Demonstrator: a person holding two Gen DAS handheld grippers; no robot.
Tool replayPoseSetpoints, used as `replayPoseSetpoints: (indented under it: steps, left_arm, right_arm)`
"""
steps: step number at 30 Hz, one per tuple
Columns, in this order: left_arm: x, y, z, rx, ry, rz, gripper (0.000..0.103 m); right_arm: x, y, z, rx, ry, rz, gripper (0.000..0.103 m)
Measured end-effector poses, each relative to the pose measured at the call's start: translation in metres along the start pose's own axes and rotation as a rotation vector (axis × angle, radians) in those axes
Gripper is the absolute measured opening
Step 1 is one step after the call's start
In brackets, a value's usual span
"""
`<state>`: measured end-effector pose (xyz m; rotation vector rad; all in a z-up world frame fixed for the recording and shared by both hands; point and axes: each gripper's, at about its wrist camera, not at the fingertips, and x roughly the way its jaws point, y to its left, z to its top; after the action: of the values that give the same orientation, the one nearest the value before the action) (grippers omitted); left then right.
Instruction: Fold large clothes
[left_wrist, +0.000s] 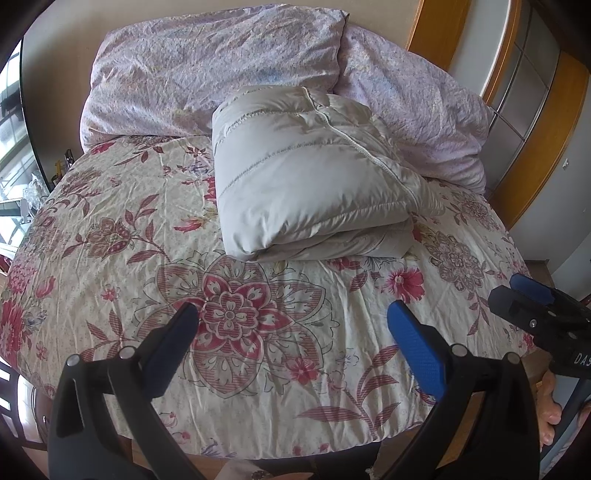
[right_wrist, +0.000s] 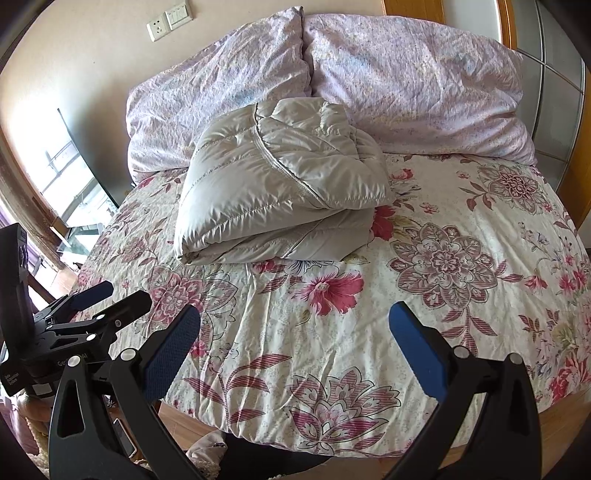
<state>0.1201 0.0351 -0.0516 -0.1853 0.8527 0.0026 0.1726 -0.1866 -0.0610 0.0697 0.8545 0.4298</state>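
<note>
Item: puffy beige quilted jacket (left_wrist: 314, 177), folded, frame centre on floral bed quilt (left_wrist: 184, 258). Our left claw (left_wrist: 295, 325) and right claw (right_wrist: 295, 328) released, empty; we'd only square loose edges.

Floral quilt (left_wrist: 258, 332) covers the bed; two lilac pillows (right_wrist: 406, 81) at upper frame, wall socket (right_wrist: 159, 27) upper left.
</note>
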Motion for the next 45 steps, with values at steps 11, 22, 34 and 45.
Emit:
replayPoseSetpoints:
  steps: [11, 22, 34, 45]
  left_arm:
    - [-0.0017, -0.0047, 0.0002, 0.013, -0.005, -0.016, 0.101]
    - [-0.0027, -0.0078, 0.0003, 0.023, -0.006, -0.024, 0.101]
    - [-0.0022, -0.008, -0.0001, 0.024, -0.004, -0.024, 0.101]
    - [-0.001, -0.0079, 0.0, 0.024, -0.002, -0.025, 0.101]
  right_arm:
    - [0.0005, -0.0015, -0.0003, 0.007, -0.002, 0.001, 0.102]
    - [0.0004, -0.0026, -0.0002, 0.005, -0.002, 0.001, 0.102]
    - [0.001, -0.0034, -0.0006, 0.008, -0.001, 0.002, 0.102]
    - [0.0033, -0.0031, -0.0011, 0.015, 0.0, 0.009, 0.102]
